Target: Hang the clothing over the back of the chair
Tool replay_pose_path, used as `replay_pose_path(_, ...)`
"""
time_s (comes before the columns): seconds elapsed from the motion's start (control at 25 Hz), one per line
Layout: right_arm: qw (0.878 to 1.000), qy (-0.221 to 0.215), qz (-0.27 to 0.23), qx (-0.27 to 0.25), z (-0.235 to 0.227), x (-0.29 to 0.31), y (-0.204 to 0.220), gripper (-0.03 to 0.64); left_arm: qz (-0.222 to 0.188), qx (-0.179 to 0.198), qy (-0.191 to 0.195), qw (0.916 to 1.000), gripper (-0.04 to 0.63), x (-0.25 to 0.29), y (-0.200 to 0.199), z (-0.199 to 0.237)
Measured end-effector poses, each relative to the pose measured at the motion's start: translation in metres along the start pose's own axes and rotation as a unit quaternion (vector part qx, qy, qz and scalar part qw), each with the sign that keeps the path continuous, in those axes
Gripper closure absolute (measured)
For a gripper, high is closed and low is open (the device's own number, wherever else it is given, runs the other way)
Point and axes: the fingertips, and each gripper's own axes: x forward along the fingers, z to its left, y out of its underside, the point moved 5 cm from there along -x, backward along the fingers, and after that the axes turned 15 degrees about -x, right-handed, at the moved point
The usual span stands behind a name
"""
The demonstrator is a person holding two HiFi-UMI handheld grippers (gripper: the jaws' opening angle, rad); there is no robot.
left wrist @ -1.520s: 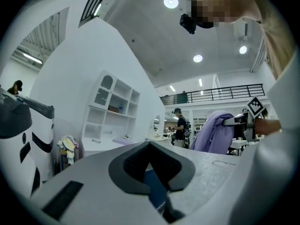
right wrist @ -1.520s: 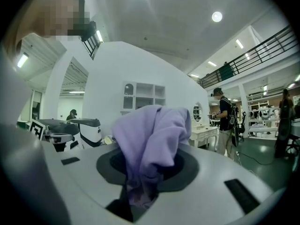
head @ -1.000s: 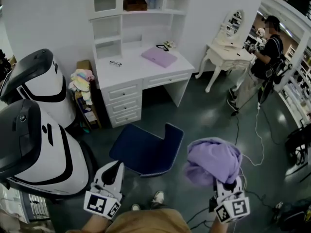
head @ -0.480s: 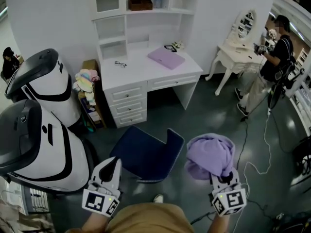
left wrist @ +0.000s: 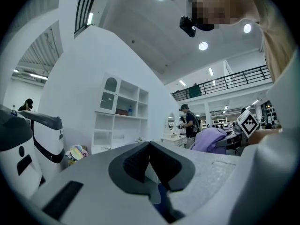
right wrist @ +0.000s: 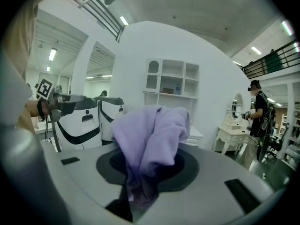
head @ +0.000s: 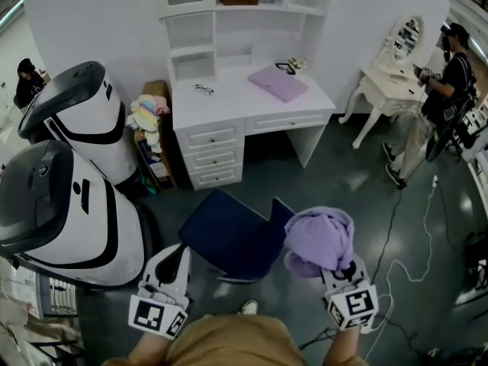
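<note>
A bunched lilac garment hangs from my right gripper, which is shut on it at the lower right of the head view. The cloth sits just right of the navy chair, close to its upright back; whether they touch I cannot tell. In the right gripper view the garment fills the space between the jaws of the right gripper and drapes over them. My left gripper hovers at the chair's near left corner. Its pads meet in the left gripper view, so the left gripper is shut with nothing in it.
A white desk with shelves stands behind the chair, a lilac flat case on top. Two large white-and-black machines crowd the left. A white vanity table, a standing person and floor cables are at the right.
The right gripper has carried the garment left and down, closer to the chair's back. The left gripper stays at the chair's near left corner. The head view has shifted, moving the desk rightwards.
</note>
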Motion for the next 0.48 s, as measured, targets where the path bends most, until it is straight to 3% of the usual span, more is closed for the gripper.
replay_pose_path(0.24,0.994,-0.083,0.045,-0.058,0.024,0.043,0.008,0.488,-0.005,0.004,-0.025,0.9997,0.591,-0.017,-0.005,0.011)
replay_pose_path(0.48,0.977,-0.172,0.046,-0.113,0.045,0.091,0.007,0.488,-0.01,0.004,-0.039,0.9992,0.592,-0.031,-0.006,0.017)
